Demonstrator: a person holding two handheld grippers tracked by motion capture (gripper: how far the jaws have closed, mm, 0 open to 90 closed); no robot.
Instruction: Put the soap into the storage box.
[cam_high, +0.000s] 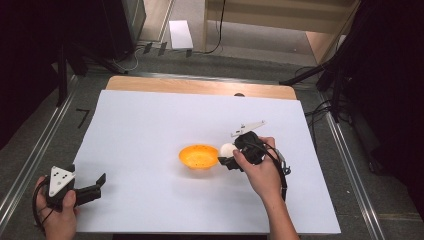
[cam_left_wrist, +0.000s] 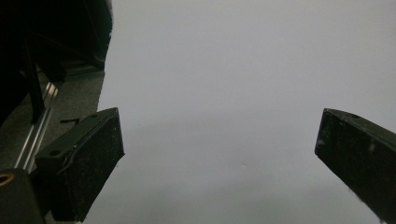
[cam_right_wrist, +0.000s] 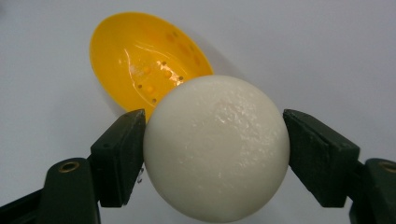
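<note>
White ball (cam_right_wrist: 216, 148): round and off-white with a slightly pebbled skin, clamped between the two black jaws of the right hand-held gripper (cam_right_wrist: 215, 154), one jaw pressed on each side of it. In the high view the white ball (cam_high: 227, 149) sits at the right rim of the bowl, seemingly just above the sheet, though its height is hard to judge from this angle.
Orange bowl (cam_high: 199, 156): shallow, glossy plastic, near the middle of the white sheet. In the right gripper view the orange bowl (cam_right_wrist: 140, 60) lies just behind the ball, with small dark specks and a wet-looking shine inside.
Right hand-held gripper (cam_high: 228, 156): held by the person's right hand (cam_high: 260, 167), pointing left toward the bowl, with a grey three-cornered plate on top and a black cable trailing by the wrist.
Left hand-held gripper (cam_high: 100, 186): well apart from the bowl, at the near left corner of the sheet, held by the left hand (cam_high: 57, 212). Its jaws stand wide apart over bare white surface, as the left hand-held gripper (cam_left_wrist: 219, 149) view shows, with nothing between them.
Bench (cam_high: 200, 86): a light wooden top, covered almost wholly by a white sheet (cam_high: 150, 125); a strip of wood shows at the far edge.
Room: grey floor (cam_high: 30, 145) with metal rails (cam_high: 37, 150) along both sides of the bench, black tripod legs and cables at left and right, dark drapes at both sides, and a pale wooden structure at the far wall.
</note>
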